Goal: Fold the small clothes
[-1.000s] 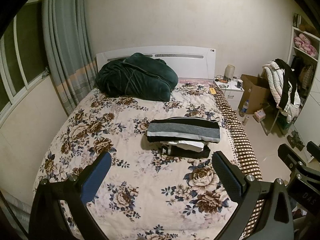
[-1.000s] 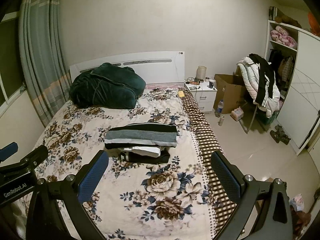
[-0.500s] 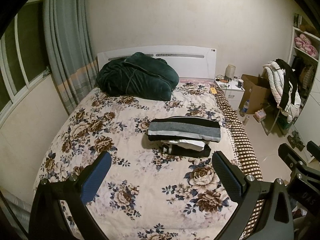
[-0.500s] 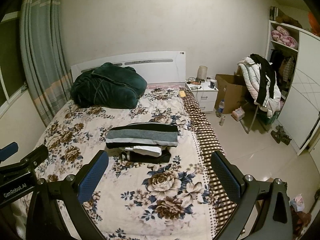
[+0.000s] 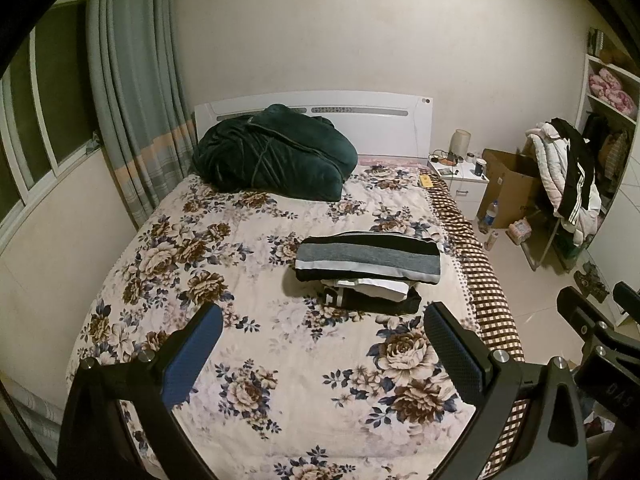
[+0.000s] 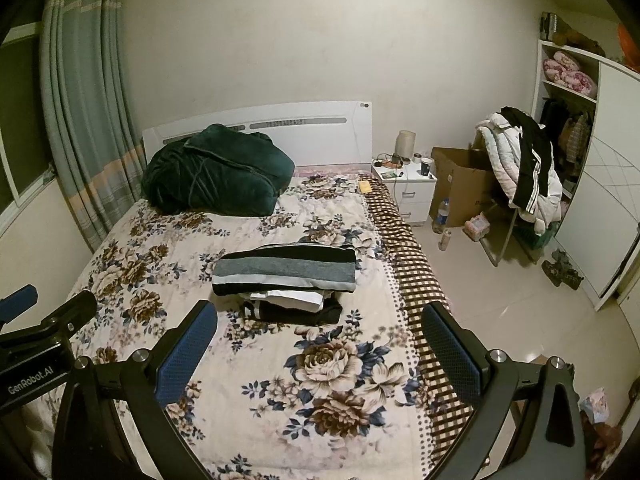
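A stack of folded clothes (image 5: 368,270) lies on the floral bedspread (image 5: 280,360), toward the bed's right side and about midway along it. On top is a black, grey and white striped garment (image 6: 286,270); under it show white and black pieces whose kind is hard to make out. Beyond the stack, a dark green blanket (image 5: 276,156) is bundled against the white headboard (image 5: 380,120). A checked sheet (image 6: 404,264) runs along the bed's right edge. Right of the bed stand a white nightstand (image 6: 408,188), a cardboard box (image 6: 460,184) and a rack heaped with jackets (image 6: 520,164); curtains (image 5: 132,100) hang at the left.

The left gripper (image 5: 320,344) and right gripper (image 6: 320,340) hover above the near end of the bed, well apart from the stack, each spread wide and empty. Nothing lies between them and the clothes. Each camera catches only an edge of the other gripper, and the bed's near end is cut off.
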